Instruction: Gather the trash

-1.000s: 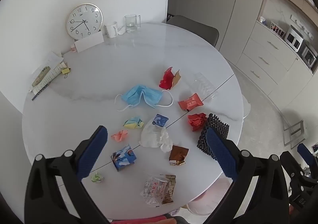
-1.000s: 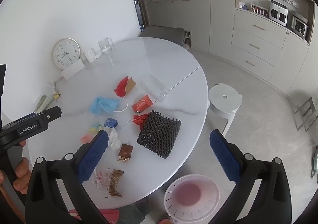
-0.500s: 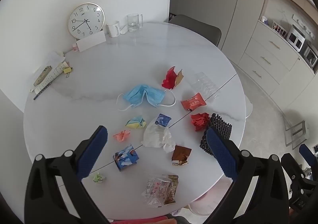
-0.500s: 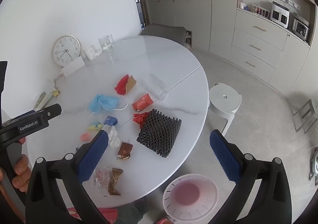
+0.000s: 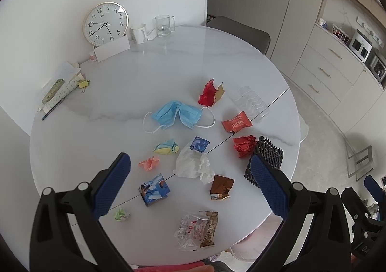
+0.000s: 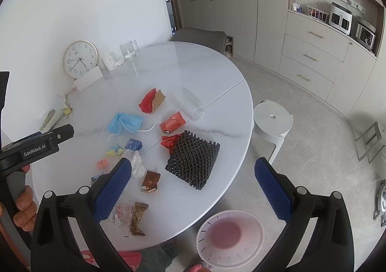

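Note:
Trash lies scattered on the round white table (image 5: 168, 66): a blue face mask (image 5: 177, 115), red wrappers (image 5: 236, 123), a crumpled white tissue (image 5: 193, 163), a blue patterned box (image 5: 154, 190), a brown wrapper (image 5: 222, 186), a clear snack bag (image 5: 196, 228) and a black foam net (image 6: 193, 163). A pink waste bin (image 6: 229, 234) stands on the floor below the table's near edge. My left gripper (image 5: 190, 185) is open and empty, high above the trash. My right gripper (image 6: 193, 190) is open and empty, above the table's near right edge.
A clock (image 5: 105, 23), a white mug (image 5: 138, 33), a glass mug (image 5: 164, 25) and papers (image 5: 60, 88) sit at the table's far side. A crushed clear bottle (image 6: 190, 104) lies near the centre. A white stool (image 6: 272, 122) stands right of the table. Cabinets line the back.
Both grippers have drifted slightly, so the table sits a little lower and nearer in view. Nothing on the table has moved and both stay open.

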`<state>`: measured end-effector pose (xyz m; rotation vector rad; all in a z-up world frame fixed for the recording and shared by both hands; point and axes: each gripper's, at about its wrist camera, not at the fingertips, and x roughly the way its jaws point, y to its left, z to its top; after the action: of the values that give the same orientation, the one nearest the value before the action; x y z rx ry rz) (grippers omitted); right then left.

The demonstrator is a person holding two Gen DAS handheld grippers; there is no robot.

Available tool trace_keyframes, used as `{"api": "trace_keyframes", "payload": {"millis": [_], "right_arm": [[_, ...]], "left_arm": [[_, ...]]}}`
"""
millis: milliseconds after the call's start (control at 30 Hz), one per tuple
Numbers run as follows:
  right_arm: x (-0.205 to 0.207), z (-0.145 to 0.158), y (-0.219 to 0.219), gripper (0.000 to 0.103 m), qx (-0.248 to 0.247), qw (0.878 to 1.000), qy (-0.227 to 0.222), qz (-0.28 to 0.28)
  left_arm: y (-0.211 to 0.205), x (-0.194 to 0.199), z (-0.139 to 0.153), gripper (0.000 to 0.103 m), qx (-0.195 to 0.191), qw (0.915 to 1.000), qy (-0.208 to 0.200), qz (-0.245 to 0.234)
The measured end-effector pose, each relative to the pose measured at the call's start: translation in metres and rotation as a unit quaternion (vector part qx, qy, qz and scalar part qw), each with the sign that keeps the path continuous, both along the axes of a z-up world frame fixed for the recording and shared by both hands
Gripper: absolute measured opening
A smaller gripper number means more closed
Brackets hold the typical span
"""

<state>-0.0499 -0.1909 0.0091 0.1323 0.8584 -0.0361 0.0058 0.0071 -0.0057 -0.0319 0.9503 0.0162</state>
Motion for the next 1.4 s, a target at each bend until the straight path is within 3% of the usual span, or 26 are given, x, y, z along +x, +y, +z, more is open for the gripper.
{"api": "trace_keyframes", "payload": {"millis": [1400], "right_arm": [[-0.0009, 0.0017, 0.0042, 0.101, -0.008, 1.0, 0.004, 0.004]], "left_arm": [[0.0026, -0.0024, -0.0001, 0.095, 0.003, 1.0, -0.002, 0.004]]}}
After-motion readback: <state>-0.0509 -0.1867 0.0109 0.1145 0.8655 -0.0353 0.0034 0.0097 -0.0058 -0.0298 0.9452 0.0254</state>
